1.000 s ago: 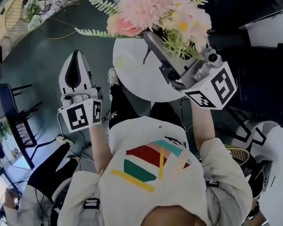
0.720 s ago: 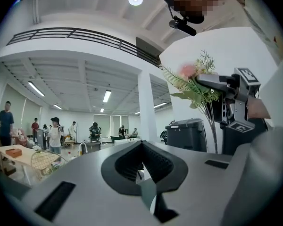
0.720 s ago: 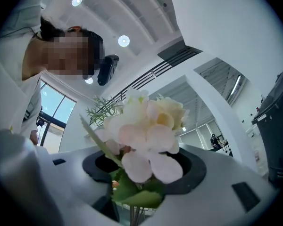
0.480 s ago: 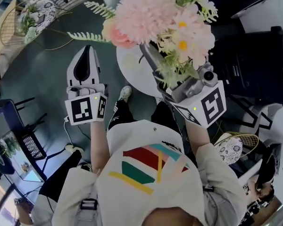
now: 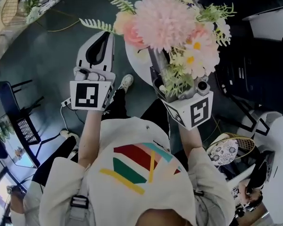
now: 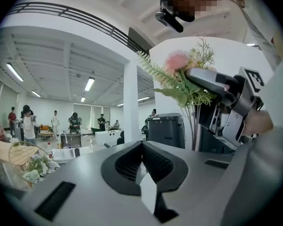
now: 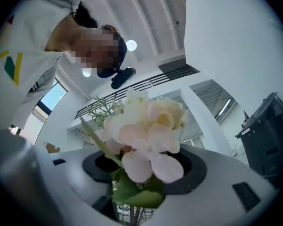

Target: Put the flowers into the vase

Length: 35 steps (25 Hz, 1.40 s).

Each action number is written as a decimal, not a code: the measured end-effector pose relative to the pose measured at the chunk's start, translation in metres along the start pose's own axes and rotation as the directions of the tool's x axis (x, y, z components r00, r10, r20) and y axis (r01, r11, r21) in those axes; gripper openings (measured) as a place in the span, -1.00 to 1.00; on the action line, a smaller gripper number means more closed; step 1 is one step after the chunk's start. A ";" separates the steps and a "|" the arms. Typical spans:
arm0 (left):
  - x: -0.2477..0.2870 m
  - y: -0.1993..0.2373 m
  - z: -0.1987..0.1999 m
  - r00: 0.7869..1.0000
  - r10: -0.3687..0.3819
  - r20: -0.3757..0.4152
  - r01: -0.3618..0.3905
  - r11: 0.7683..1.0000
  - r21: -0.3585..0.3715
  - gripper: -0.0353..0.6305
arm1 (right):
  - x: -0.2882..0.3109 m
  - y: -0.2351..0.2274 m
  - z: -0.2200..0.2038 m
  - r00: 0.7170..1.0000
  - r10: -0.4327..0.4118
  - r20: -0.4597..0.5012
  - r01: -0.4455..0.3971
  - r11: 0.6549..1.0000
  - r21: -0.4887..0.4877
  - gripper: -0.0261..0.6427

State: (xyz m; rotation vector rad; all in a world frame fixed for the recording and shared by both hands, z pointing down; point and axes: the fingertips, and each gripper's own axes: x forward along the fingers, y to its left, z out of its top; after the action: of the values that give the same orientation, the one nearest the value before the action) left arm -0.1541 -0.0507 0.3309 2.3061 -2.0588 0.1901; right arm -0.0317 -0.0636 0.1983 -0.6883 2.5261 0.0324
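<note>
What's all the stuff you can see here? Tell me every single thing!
flowers: one bunch, pink and white with green leaves, held up in the middle
table: one, white, round, under the flowers
racket-shaped frames: two, tan, one top left, one lower right
bin: one, dark grey, in the hall behind the flowers
people: several, far across the hall
shoe: one, white, beside the table
shirt: one, white with coloured stripes, on the person
left gripper: one, white, jaws together, empty
right gripper: one, grey, shut on the flower stems
</note>
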 end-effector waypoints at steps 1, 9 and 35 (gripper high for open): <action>-0.002 0.001 -0.006 1.000 -0.005 -0.004 0.005 1.000 0.005 -0.88 | -0.001 0.001 -0.011 1.000 -0.002 -0.013 0.002 1.000 0.004 -0.09; 0.006 0.016 -0.035 1.000 -0.008 -0.023 0.008 0.999 0.036 -0.88 | -0.021 -0.010 -0.073 0.994 -0.012 -0.107 0.010 1.000 -0.020 -0.09; 0.003 0.004 -0.105 0.984 -0.029 -0.176 0.020 0.998 -0.053 -0.88 | -0.069 0.006 -0.191 0.896 -0.055 -0.441 -0.046 0.975 -0.216 0.35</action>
State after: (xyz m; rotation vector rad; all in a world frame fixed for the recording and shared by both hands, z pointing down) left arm -0.1644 -0.0423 0.4357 2.1969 -1.9267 0.3252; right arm -0.0747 -0.0557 0.3966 -0.8723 2.9934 0.1769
